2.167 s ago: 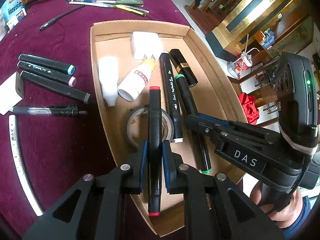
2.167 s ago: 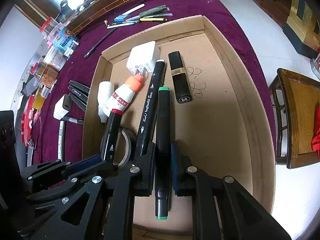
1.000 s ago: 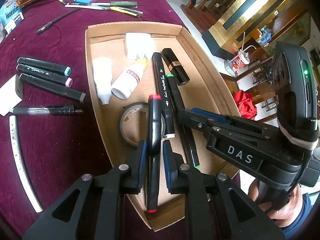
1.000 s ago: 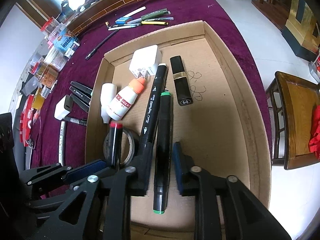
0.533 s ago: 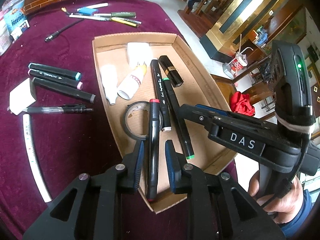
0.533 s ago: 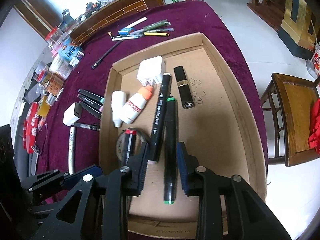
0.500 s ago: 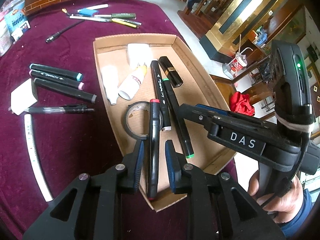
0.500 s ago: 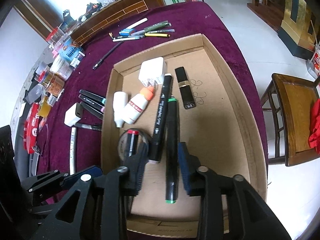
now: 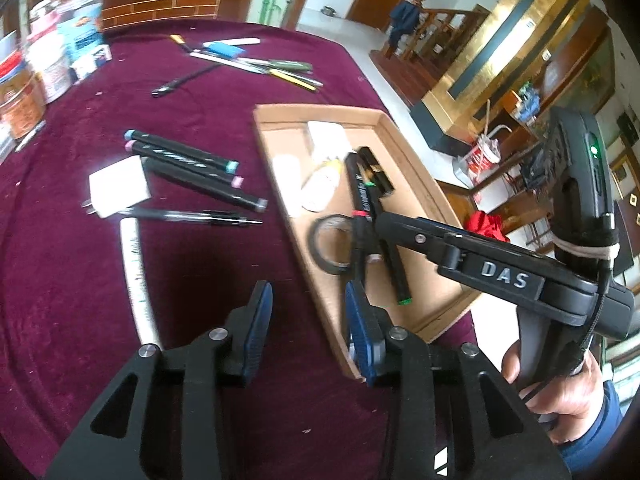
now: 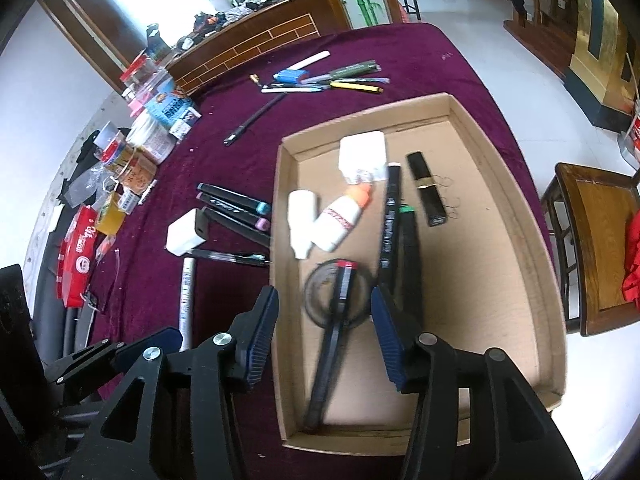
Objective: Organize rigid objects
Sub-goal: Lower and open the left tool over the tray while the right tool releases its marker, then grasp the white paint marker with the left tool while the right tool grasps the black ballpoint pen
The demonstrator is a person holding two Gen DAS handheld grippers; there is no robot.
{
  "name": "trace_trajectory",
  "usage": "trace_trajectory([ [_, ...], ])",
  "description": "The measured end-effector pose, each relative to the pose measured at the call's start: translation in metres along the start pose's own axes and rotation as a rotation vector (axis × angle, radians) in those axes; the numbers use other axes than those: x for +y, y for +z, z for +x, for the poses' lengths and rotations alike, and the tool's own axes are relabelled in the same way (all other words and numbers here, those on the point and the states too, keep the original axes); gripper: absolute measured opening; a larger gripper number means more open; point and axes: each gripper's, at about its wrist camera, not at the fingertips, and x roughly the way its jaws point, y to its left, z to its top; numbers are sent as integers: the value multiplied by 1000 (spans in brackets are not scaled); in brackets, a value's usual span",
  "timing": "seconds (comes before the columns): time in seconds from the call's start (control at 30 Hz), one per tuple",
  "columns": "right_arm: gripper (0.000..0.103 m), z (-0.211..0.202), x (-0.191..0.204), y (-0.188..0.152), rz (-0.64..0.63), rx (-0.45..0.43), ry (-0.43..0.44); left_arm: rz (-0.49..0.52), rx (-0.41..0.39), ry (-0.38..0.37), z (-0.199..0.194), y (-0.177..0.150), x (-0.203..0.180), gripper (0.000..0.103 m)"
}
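Markers lie in cardboard tray (both grippers agape)

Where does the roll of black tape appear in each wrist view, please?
Left wrist view: the roll of black tape lies right of centre, at the near left of the cardboard tray, under the red-capped marker.
Right wrist view: the tape lies low in the centre, between the open jaws.
Shared landmark: the red-capped marker lying across the roll.
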Motion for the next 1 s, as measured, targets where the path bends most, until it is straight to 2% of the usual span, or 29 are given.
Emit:
trace_trajectory([
  [0.27, 46, 2, 35, 1, -49, -5, 25, -83, -47, 61, -23, -9, 54, 36],
  [0.33, 48, 2, 41, -1, -63, -2, 34, -116, -50, 76, -24, -15, 70, 44],
  [0.53, 49, 9, 47, -6, -63, 18, 58, -220, -8, 107, -15, -31, 112, 44],
  [0.77, 49, 14, 53, -14, -101, 46, 72, -190, 41, 156, 10, -30, 112, 44],
  [0.97, 49, 18, 53, -18, -122, 69, 85, -145, 52, 196, 33, -17, 110, 44],
  [1.0, 49, 18, 53, -18, -126, 72, 89, -133, 66, 217, 38, -16, 110, 37],
])
